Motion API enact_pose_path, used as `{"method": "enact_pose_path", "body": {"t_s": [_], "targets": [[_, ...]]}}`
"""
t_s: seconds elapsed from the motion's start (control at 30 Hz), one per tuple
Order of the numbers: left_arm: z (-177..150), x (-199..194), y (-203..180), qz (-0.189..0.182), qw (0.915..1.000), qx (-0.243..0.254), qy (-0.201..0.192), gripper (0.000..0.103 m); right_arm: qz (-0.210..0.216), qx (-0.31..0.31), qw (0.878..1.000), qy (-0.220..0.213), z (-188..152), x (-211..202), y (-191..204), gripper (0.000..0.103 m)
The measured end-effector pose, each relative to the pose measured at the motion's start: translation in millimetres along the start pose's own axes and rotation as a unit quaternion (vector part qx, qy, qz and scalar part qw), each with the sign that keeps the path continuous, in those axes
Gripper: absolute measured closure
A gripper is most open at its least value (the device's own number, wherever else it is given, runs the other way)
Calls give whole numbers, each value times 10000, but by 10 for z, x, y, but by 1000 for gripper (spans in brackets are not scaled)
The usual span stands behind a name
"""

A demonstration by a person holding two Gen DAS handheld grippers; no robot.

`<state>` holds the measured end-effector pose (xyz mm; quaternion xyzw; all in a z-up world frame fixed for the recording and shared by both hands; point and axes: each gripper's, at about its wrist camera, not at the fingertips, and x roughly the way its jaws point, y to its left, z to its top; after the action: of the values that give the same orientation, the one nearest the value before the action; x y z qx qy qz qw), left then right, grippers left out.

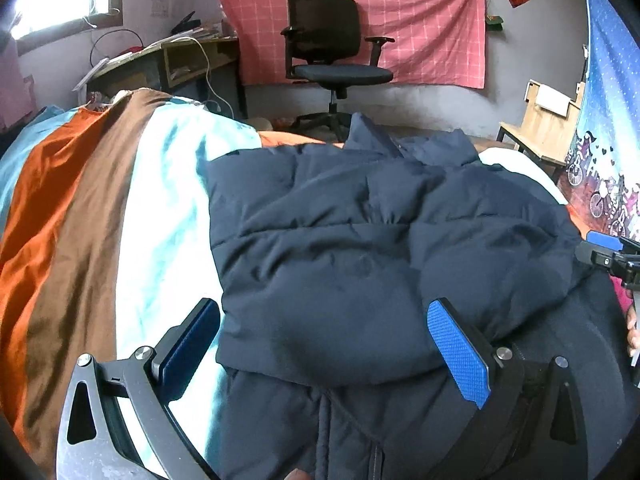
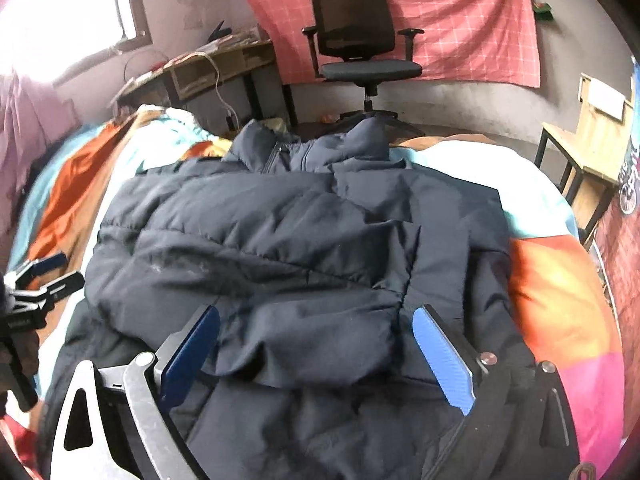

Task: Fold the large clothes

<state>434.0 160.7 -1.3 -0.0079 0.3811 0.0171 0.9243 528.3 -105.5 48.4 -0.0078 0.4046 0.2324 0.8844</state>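
Jacket: a dark padded jacket (image 1: 360,248) lies on the bed (image 1: 132,208), collar toward the far edge near the chair (image 1: 332,52).
Fold so far: a thick layer lies doubled over the middle, and its rounded near edge sits across the zip (image 1: 326,420) just ahead of both tools.
Left gripper (image 1: 324,352): jaws wide apart, nothing pinched; the folded edge bulges between the pads without being pressed.
Right gripper (image 2: 320,356): jaws also spread wide and holding nothing; cloth lies below and between the pads, untouched as far as I can tell.
Step in hand: judged as letting go after laying the fold, then taking a new hold for the next one.
How to do it well: lift both tools straight off so the puffy layer is not dragged back.
Next hold: pinch the near hem at both corners, evenly spaced, and bite through all the padding, since slick thick cloth slips out of a shallow bite.
Risk: trapped air makes the fold spring open; press it flat first.
Symmetry: keep both hands level so the edges meet squarely.
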Motion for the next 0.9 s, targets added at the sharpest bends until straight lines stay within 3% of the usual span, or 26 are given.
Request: {"method": "enact_pose_path", "body": {"t_s": [0.3, 0.57, 0.8, 0.9], "targets": [[683, 225, 52, 147, 9992, -373, 23, 1, 3, 378, 9993, 26, 549, 130, -217, 4], [1347, 752, -57, 197, 9977, -637, 141, 1, 129, 1095, 9938, 152, 1323, 830, -585, 4], [1679, 1295, -119, 237, 9951, -932, 236, 1, 90, 1646, 9863, 111, 1659, 1465, -733, 4], [1766, 1566, -95, -110, 9936, -1069, 333, 1, 71, 1721, 9850, 131, 1737, 1684, -722, 5]]}}
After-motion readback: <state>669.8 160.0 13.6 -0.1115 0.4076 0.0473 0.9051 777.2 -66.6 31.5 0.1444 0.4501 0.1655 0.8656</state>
